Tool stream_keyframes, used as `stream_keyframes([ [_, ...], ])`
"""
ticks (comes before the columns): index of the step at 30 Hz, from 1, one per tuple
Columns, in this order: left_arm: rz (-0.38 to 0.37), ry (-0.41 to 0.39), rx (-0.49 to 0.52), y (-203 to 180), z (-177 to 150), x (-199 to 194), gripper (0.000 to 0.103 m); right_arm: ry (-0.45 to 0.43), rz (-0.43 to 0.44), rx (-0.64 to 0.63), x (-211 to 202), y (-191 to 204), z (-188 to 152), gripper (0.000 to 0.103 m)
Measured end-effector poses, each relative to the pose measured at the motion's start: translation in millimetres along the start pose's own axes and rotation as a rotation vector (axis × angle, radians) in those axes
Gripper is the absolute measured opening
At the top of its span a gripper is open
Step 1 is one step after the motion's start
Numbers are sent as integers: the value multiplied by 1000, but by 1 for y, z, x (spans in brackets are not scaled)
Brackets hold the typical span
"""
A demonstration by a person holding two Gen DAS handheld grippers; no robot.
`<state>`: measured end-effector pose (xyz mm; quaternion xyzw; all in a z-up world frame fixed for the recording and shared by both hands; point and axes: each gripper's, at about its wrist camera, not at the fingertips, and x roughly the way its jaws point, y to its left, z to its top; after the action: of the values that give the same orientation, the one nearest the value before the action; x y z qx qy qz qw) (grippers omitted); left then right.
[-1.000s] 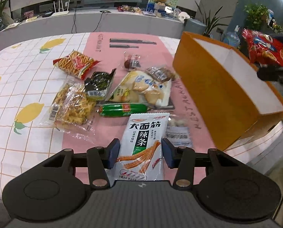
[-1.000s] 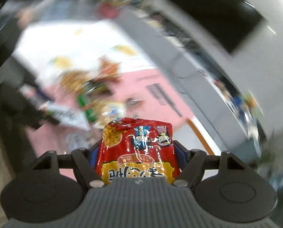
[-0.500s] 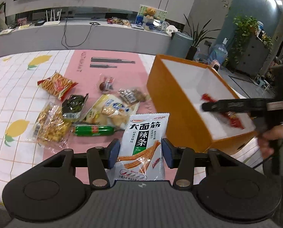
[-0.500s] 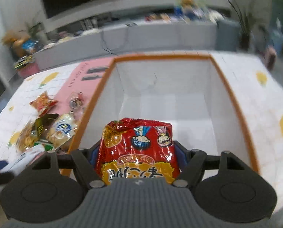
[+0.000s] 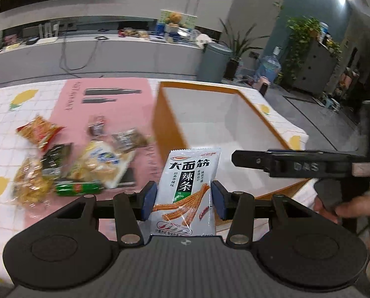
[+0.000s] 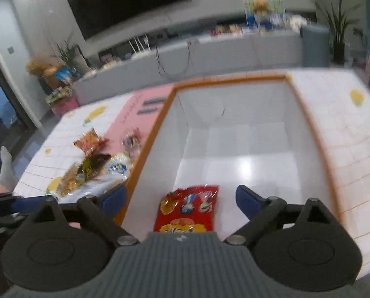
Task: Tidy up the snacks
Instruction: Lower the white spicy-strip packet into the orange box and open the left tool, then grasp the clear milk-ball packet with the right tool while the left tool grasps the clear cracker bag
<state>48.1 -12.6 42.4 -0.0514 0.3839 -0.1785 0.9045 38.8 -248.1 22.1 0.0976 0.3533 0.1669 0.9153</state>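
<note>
Left claw [image 5: 183, 200]: grips the white spicy-strip packet [image 5: 188, 188] by its side edges, near the orange box [image 5: 160, 124].
Right claw [image 6: 181, 198]: opening, pads clear of the red snack bag [image 6: 187, 208] inside the box.
Handling: light, crinkly, slippery film; probably best pinched at the sealed edges.

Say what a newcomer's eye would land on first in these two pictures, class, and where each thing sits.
The orange box, white inside, fills the middle, with a red packet lying in it between the opening jaws of the right gripper. The left gripper holds a white packet upright near the box, and loose snacks litter the cloth to the left.
</note>
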Motion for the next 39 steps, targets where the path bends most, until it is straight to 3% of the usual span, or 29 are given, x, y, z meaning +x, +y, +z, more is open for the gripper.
stream_keyframes([
  [5,-17,20,52,-46,15,33,54,-216,-65,-74,-43,-12,-11,95],
  [7,-15,36,64,-62,16,51,54,-260,-67,-56,-51,-22,-13,95],
  [14,53,113,90,-94,15,115,54,-261,-121,-43,-59,-49,-16,95],
  [18,92,123,78,-95,14,130,59,-249,-134,-29,-58,-56,-18,95],
  [20,90,118,82,-97,12,129,80,-250,-137,-20,-61,-61,-20,95],
  [22,84,86,108,-99,11,122,87,-253,-138,-19,-59,-58,-20,95],
  [27,125,26,178,-103,13,97,89,-267,-145,-20,-60,-49,-21,95],
  [32,166,-15,217,-95,16,62,89,-284,-95,13,-65,-33,-21,96],
  [39,265,-82,244,-55,11,5,90,-311,24,26,-75,21,-25,96],
])
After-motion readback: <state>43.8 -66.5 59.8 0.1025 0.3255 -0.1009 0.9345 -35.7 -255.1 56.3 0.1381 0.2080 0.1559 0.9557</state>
